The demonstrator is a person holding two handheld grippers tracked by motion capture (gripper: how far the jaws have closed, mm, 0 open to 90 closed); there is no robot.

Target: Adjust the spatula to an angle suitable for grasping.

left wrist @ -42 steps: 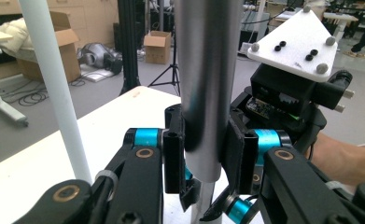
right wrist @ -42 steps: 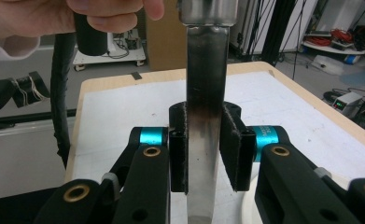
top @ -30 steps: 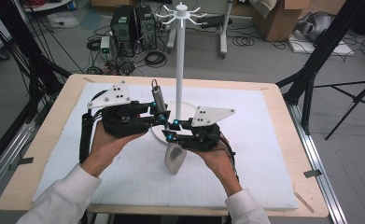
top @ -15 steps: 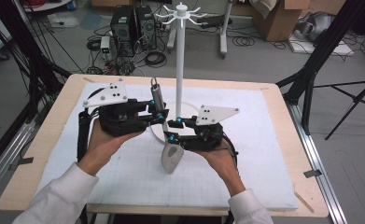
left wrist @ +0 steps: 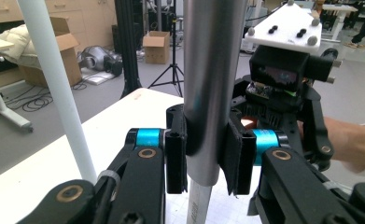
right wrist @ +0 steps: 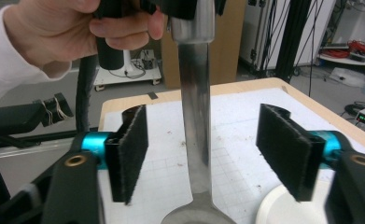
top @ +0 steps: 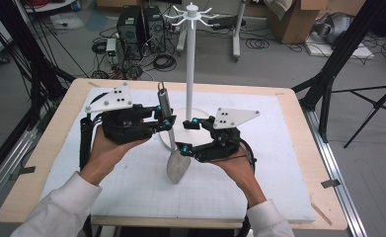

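High view shows your left hand-held gripper (top: 167, 122) clamping the steel spatula (top: 173, 148) mid-tabletop (top: 299, 197) on gridded white mat (top: 131, 197); right hand-held gripper (top: 186, 134) just opened, pads clear of the spatula between them; cables litter the floor (top: 279, 54).

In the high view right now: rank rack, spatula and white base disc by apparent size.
1. rack: tallest, its pole rising from the table to the hooks at the top.
2. spatula: shorter, held upright in the left gripper.
3. base disc: looks smallest, though the grippers cover part of it, so this rank is unsure.
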